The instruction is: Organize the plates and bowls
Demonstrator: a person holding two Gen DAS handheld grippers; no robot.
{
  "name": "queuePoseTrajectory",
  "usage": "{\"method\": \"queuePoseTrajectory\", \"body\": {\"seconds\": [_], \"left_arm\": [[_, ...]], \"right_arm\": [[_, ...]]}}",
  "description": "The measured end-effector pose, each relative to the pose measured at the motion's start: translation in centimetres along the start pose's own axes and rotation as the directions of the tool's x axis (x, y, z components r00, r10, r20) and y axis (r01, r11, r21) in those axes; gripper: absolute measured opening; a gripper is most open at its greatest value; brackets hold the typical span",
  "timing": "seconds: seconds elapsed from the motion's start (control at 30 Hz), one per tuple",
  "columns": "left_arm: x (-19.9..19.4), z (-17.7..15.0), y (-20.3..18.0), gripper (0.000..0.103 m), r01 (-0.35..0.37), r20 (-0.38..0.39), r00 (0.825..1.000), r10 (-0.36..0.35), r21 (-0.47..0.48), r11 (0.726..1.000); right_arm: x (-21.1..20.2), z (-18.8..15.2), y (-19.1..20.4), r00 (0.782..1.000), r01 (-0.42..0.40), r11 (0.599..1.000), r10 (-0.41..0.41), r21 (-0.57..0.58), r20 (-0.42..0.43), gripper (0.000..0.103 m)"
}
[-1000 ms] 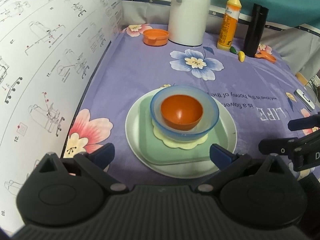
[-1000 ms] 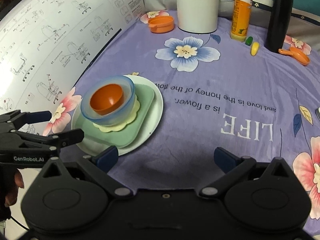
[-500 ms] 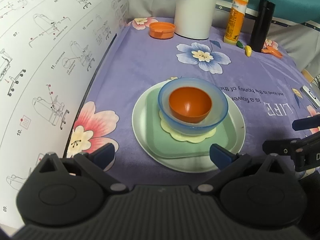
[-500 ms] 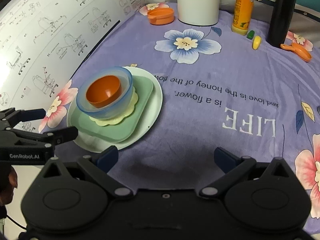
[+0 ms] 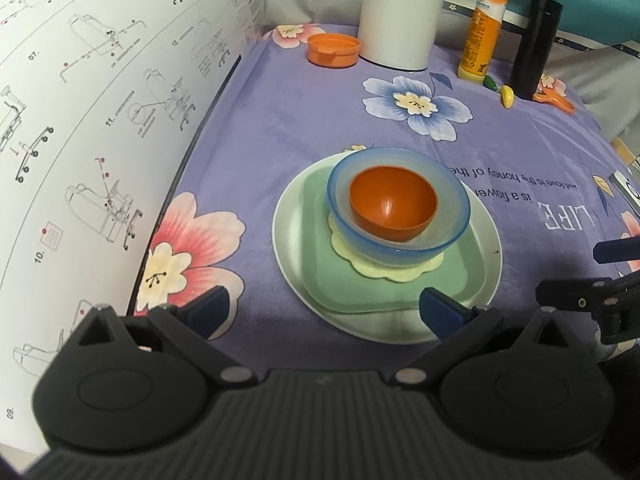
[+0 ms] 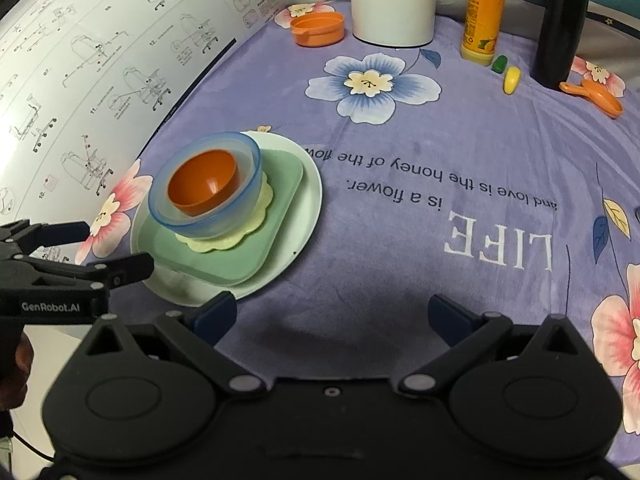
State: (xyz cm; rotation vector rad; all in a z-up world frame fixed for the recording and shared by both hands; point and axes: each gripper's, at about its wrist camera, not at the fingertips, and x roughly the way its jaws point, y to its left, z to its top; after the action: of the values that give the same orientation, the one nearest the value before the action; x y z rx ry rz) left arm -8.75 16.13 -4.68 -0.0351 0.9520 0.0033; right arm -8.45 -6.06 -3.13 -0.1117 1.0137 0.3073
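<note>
cloth (image 6: 400,240): "LIFE", "and love is the honey of the" | left gripper (image 6: 116,248): "GenRobot.AI" | sheet (image 5: 100,120): "10.", "11."

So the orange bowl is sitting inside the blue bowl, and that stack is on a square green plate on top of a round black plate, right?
Not quite. The round plate at the bottom is white, not black, as the left wrist view shows. The rest holds: the orange bowl sits inside the blue bowl, stacked over the square green plate.
</note>
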Motion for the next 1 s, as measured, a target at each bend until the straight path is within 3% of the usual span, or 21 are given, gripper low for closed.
{"method": "queuePoseTrajectory", "body": {"seconds": [1.0], "left_arm": [[-0.40,-0.15,-0.10,0.103,-0.003,0.016,1.000,0.003,0.001,1.000]], "right_arm": [[-0.19,-0.18,0.41,1.000,0.005,1.000,-0.005,0.009,-0.002,0.103]]}}
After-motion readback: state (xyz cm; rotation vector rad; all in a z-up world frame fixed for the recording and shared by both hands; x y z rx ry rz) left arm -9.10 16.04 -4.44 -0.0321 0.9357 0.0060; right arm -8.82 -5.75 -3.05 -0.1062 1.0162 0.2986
